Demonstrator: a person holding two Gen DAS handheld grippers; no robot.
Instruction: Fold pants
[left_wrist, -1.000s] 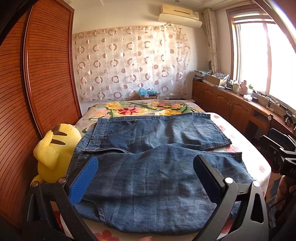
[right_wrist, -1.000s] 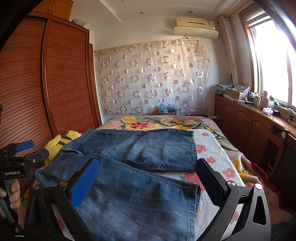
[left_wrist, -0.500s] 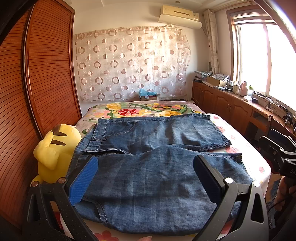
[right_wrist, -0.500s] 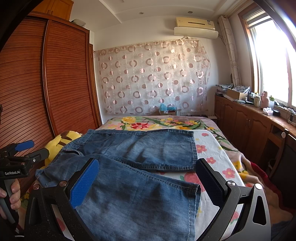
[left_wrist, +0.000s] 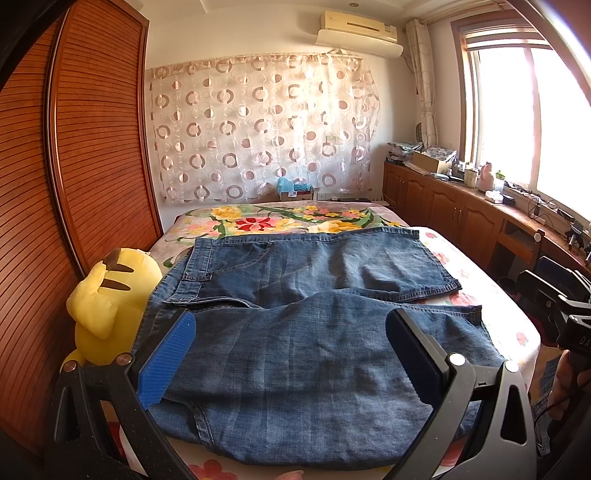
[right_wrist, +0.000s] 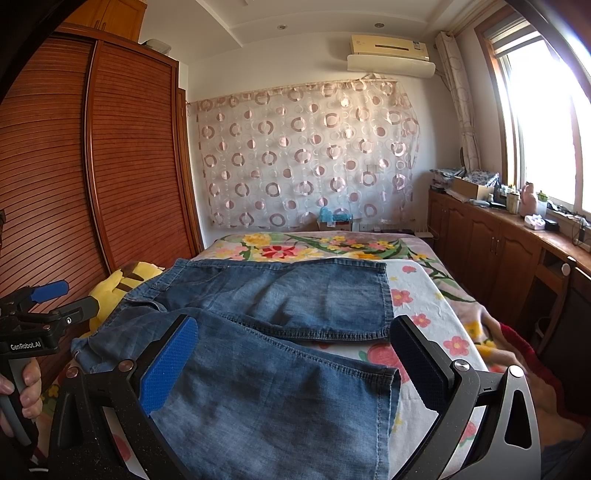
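Both grippers are hanging wide open over the near edge of the bed, holding nothing. The left gripper (left_wrist: 288, 354) is sitting above the waist end of the jeans (left_wrist: 314, 332), and the right gripper (right_wrist: 295, 354) is hovering over the hem of the near leg, so I'm guessing the plan is one tool per end for a clean lift. The jeans are lying flat on the flowered bedspread (right_wrist: 417, 295), waistband toward the wardrobe side, both legs running toward the window side with a bit of a gap between them. Looks like nothing is folded yet. My take: spreading them flat like this is making the first fold easy, probably bringing the near leg over the far one. A yellow plush toy (left_wrist: 107, 295) is sitting just beside the waistband, so it might be getting in the way a little.
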